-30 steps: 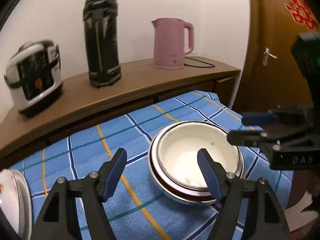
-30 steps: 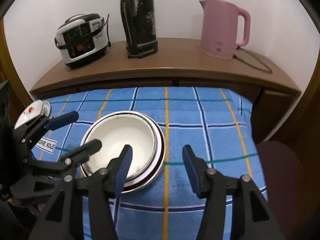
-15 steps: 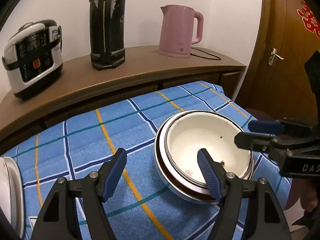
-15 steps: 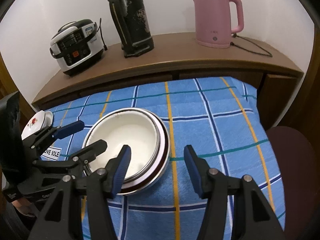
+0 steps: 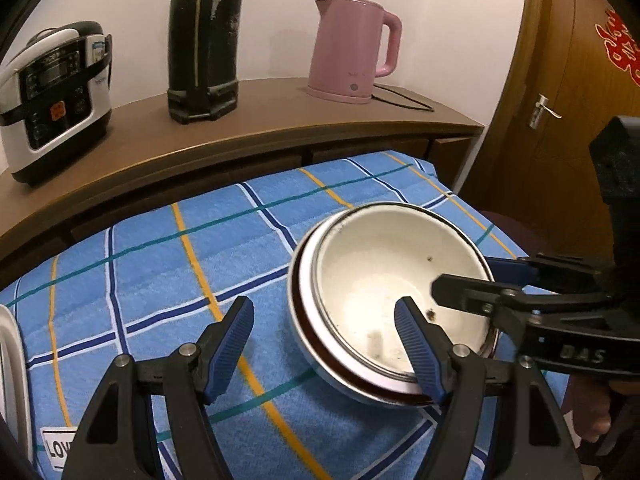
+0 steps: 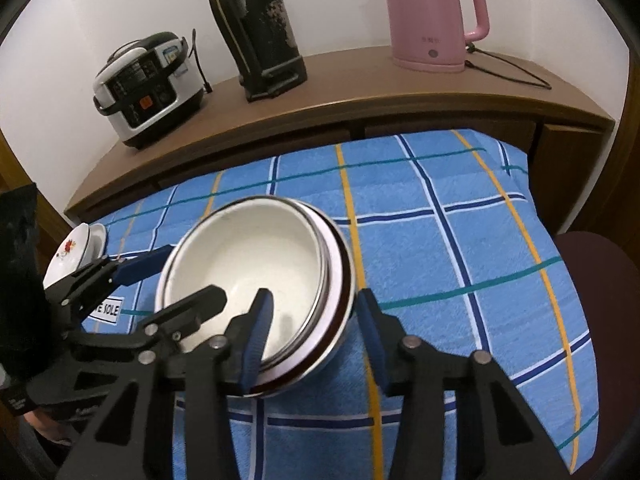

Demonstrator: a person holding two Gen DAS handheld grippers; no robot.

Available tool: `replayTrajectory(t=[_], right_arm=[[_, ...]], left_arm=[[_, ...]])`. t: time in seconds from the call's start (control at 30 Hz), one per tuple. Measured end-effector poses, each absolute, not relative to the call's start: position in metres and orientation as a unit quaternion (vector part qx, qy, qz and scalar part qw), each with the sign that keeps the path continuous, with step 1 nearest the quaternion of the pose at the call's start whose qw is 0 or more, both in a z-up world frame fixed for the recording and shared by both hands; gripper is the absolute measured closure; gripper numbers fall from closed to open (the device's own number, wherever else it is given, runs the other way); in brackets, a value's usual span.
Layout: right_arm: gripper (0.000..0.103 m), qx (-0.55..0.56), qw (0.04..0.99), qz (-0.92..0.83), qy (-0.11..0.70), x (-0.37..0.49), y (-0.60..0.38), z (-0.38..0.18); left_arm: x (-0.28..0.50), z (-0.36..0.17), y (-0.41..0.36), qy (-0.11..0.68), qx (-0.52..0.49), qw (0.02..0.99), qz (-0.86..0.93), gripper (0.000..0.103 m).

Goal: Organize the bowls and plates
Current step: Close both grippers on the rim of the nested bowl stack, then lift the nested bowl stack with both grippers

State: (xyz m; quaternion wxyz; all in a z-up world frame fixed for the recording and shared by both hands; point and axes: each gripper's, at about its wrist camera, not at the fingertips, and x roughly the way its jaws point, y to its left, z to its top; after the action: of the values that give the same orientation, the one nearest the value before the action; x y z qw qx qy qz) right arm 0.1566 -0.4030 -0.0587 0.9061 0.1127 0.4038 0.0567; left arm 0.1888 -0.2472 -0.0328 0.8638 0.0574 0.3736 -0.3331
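Stacked white bowls [image 5: 384,280] [image 6: 256,252] with a brown rim band sit on the blue checked cloth [image 5: 168,272]. My left gripper [image 5: 326,344] [image 6: 192,272] is open wide and straddles one side of their rim, one finger inside and one outside. From the opposite side my right gripper [image 6: 312,328] [image 5: 468,276] straddles the rim too. Its jaws are closing with the bowl wall between them, and a gap still shows at the inner pad. A white plate [image 6: 68,252] with a red flower lies at the cloth's far left edge.
A wooden sideboard [image 6: 360,92] behind the cloth carries a rice cooker [image 6: 148,88], a tall black flask [image 6: 260,28] and a pink kettle [image 6: 432,12] with its cord. A dark red seat [image 6: 600,280] is at the right, a brown door [image 5: 560,80] beyond.
The right gripper's jaws have narrowed around the bowls' rim and it has sunk slightly closer to them. The left gripper keeps the same width and place.
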Motion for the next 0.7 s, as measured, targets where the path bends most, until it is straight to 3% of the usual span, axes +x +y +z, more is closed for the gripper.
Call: replayTrajectory(t=[0.2, 0.33, 0.7], right_arm=[[0.072, 0.113, 0.907, 0.053, 0.402, 0.157, -0.404, -0.059], [0.076, 0.123, 0.904, 0.058, 0.405, 0.157, -0.408, -0.06], [0.081, 0.13, 0.902, 0.06, 0.408, 0.159, -0.409, -0.059]], left_arm=[[0.181, -0.04, -0.259, 0.367, 0.09, 0.864, -0.332, 0.04], [0.19, -0.04, -0.251, 0.38, 0.064, 0.861, -0.331, 0.055], [0.191, -0.043, -0.249, 0.397, 0.049, 0.852, -0.339, 0.057]])
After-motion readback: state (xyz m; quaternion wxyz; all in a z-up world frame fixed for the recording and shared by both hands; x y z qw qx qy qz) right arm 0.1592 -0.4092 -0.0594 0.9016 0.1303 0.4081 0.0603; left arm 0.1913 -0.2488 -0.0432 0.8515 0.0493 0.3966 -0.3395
